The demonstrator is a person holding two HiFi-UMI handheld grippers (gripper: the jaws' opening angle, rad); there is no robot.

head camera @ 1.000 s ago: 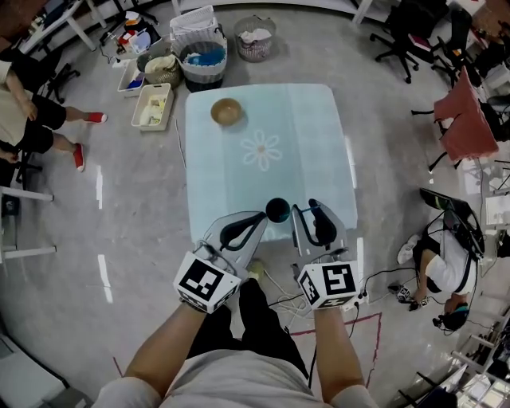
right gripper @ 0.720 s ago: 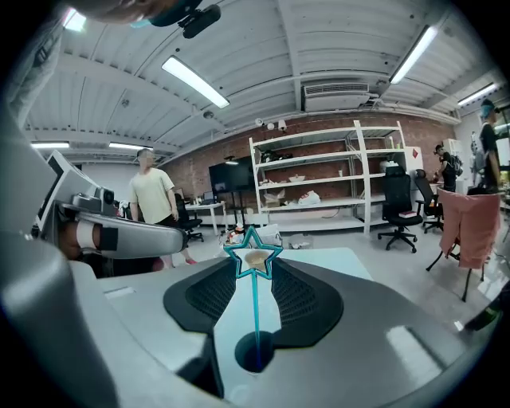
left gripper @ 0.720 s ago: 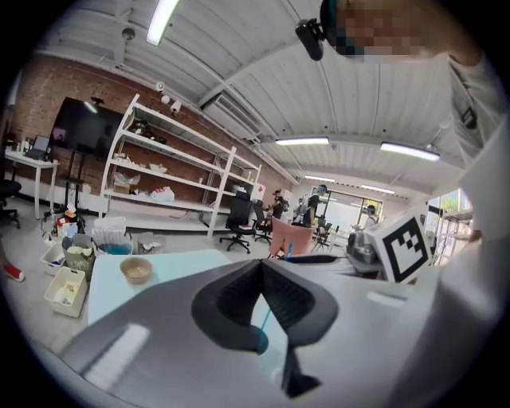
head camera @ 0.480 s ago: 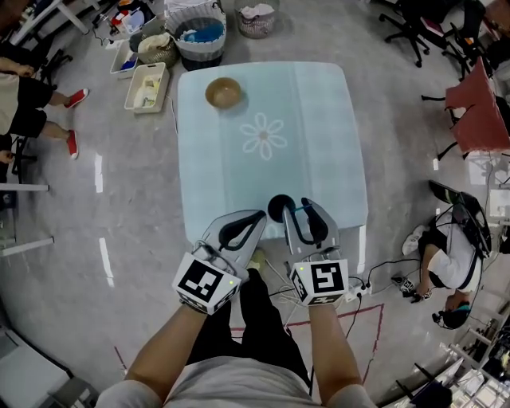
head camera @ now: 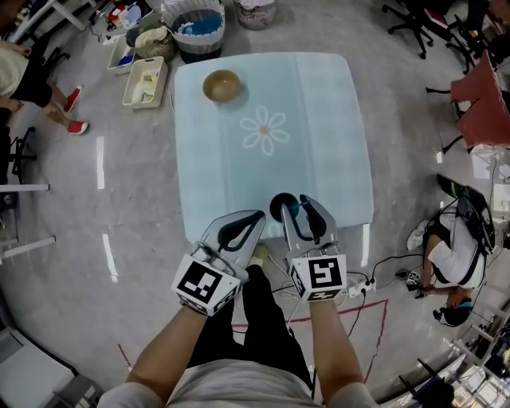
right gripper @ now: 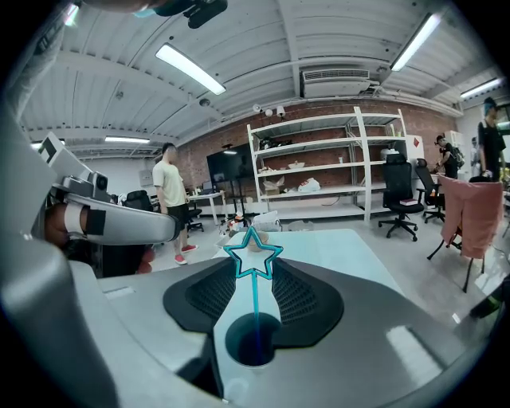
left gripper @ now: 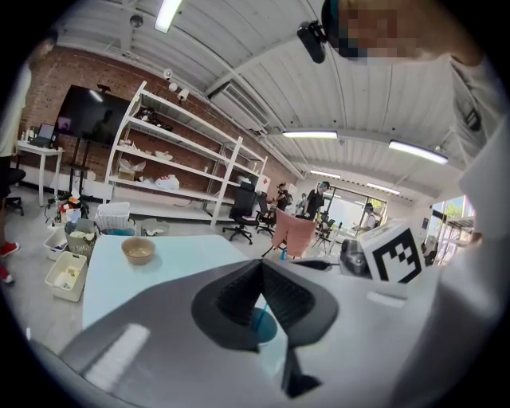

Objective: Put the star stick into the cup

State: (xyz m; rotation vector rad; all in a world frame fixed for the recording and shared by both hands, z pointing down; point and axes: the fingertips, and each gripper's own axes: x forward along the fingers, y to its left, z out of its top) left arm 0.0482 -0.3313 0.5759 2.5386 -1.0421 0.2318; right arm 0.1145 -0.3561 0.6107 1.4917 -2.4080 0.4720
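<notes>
A dark blue cup (head camera: 280, 207) stands on the pale blue table (head camera: 319, 119) near its front edge. In the right gripper view the teal star stick (right gripper: 253, 256) rises upright out of the cup (right gripper: 253, 341). It stands in the narrow gap between the jaws, and neither pad touches its thin shaft. My right gripper (head camera: 301, 205) is open just right of the cup. My left gripper (head camera: 252, 217) is shut and empty at the table edge, left of the cup. Below its closed pads the left gripper view shows the cup (left gripper: 263, 323).
A tan bowl (head camera: 222, 84) sits at the table's far left corner. Baskets (head camera: 194, 24) and a tray (head camera: 146, 81) stand on the floor beyond it. One person (head camera: 454, 263) crouches at the right and another stands at the far left (head camera: 24, 72). Cables (head camera: 358, 287) lie by my feet.
My right gripper has moved left until it sits against the cup, and the teal stick now shows at the cup. The left gripper has stayed where it was.
</notes>
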